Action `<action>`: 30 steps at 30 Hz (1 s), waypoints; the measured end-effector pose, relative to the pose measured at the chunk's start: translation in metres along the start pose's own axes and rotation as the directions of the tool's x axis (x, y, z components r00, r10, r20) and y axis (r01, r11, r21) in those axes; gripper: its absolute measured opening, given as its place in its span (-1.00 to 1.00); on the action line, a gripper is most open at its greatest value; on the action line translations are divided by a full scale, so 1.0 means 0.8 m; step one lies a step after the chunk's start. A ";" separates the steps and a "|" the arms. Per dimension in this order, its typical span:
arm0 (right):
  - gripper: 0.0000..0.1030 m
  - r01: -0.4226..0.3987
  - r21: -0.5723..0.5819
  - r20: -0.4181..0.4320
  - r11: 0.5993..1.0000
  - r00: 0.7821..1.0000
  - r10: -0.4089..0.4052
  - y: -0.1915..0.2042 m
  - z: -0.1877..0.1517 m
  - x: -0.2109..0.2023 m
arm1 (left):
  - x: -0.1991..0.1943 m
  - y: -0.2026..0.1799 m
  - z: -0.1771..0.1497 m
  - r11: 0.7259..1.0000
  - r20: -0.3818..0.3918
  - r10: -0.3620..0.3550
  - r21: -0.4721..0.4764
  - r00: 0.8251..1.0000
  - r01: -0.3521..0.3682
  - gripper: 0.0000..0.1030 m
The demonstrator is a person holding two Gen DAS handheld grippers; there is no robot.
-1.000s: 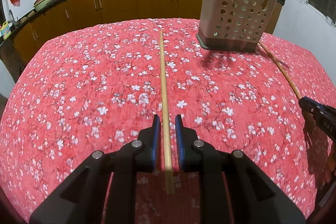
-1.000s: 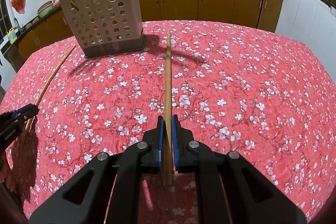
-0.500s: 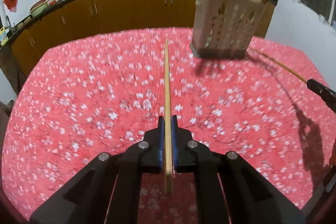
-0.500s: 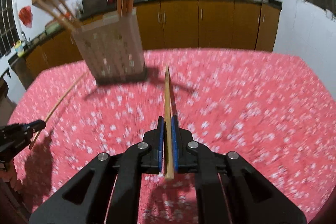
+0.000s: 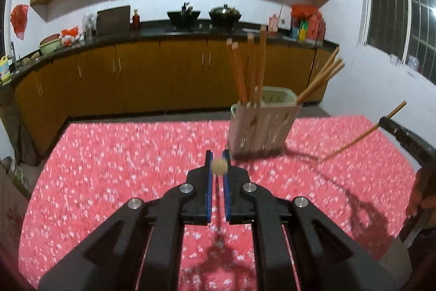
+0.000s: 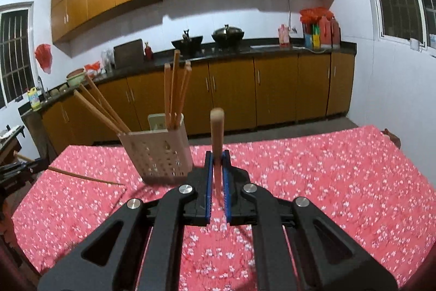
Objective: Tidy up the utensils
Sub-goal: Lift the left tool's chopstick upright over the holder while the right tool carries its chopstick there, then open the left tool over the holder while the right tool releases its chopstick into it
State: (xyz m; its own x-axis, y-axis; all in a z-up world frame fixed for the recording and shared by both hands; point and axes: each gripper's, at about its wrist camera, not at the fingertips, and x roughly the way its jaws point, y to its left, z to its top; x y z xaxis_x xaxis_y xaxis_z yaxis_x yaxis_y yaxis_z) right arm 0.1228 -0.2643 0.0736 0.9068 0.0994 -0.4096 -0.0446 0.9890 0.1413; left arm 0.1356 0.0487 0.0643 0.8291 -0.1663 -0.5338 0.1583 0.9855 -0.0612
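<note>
My left gripper (image 5: 218, 157) is shut on a wooden chopstick (image 5: 219, 166), lifted off the table; I see it end-on. My right gripper (image 6: 217, 158) is shut on another chopstick (image 6: 217, 127) that stands up between the blue pads. Each gripper shows in the other's view: the right one (image 5: 400, 131) with its chopstick (image 5: 357, 139) slanting down to the cloth, the left one (image 6: 24, 169) with its chopstick (image 6: 84, 177). A perforated beige utensil holder (image 5: 259, 127) stands on the table with several chopsticks (image 5: 250, 70) upright in it; it also shows in the right wrist view (image 6: 156, 152).
The table wears a red floral cloth (image 5: 122, 160). Behind it run wooden kitchen cabinets (image 5: 136, 78) and a dark counter with two woks (image 5: 204, 15). A window (image 5: 400, 7) is on the right wall.
Both grippers lifted their chopsticks off the table and tilted up, so the kitchen wall now fills the views. The left gripper closed on its chopstick a second ago.
</note>
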 end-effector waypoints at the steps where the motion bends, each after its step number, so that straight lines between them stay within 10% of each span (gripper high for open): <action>1: -0.85 -0.003 0.000 0.003 1.000 1.000 0.003 0.000 0.002 0.000 | -0.001 0.000 0.005 1.000 0.006 -0.004 -0.002 1.000 0.004 -0.85; 19: -0.86 -0.184 -0.007 0.230 0.983 0.956 0.181 0.032 0.109 -0.048 | -0.053 -0.041 0.096 0.990 0.193 -0.138 0.050 0.971 0.131 -0.85; 30: -0.86 -0.157 -0.028 0.348 0.987 0.924 0.157 0.065 0.156 -0.003 | -0.029 -0.065 0.164 0.993 0.288 -0.114 0.023 0.951 0.112 -0.86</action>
State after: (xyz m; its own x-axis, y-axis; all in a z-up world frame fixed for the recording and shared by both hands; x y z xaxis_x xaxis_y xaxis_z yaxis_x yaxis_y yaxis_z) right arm 0.1704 -0.2270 0.1942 0.9770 0.2088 -0.0426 -0.1981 0.9637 0.1790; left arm 0.1782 -0.0031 0.1904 0.9249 -0.2800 -0.2574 0.2624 0.9597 -0.1009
